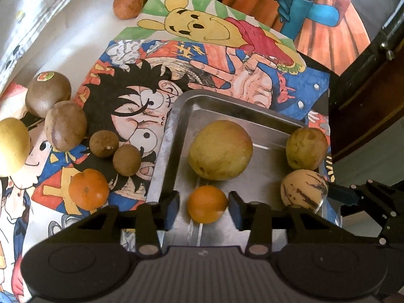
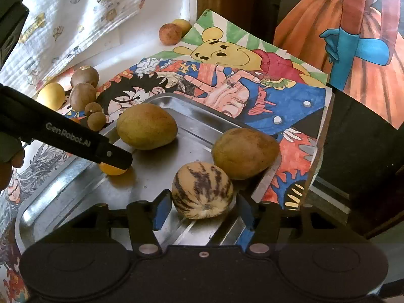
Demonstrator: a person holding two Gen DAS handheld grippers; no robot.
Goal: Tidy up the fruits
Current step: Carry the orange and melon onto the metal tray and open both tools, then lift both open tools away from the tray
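A table covered in bright cartoon drawings point(image 1: 141, 106) fills both views, with a pale printed cloth point(image 2: 75, 12) hanging at the back left and a dark wooden frame on the right.

Far left on the drawings lies a cluster of loose fruit: a yellow fruit point(image 1: 12, 146), two large brown fruits point(image 1: 48, 96) with one behind the other, two small brown round ones point(image 1: 104, 143), and a loose orange point(image 1: 89, 188). Further back, two small reddish-yellow fruits point(image 1: 125, 5) sit together near the wall.

To the right of the cluster stands the metal tray point(image 1: 181, 111). The left gripper point(image 1: 204, 208) hangs over its near part, jaws a little apart — the small orange point(image 1: 207, 204) rests on the tray floor between the blue pads, with a sliver of gap on each side, so it is not clamped. Behind it lies a large yellow-green fruit point(image 1: 220, 150).

Further right in the tray, a second yellow-green fruit point(image 2: 245, 152) sits against the far corner, and just before it the striped cream fruit point(image 2: 202, 189). The right gripper point(image 2: 203, 210) straddles that striped fruit — its left pad is just at the skin, the right one stands clear, so it is loosely bracketed rather than gripped.
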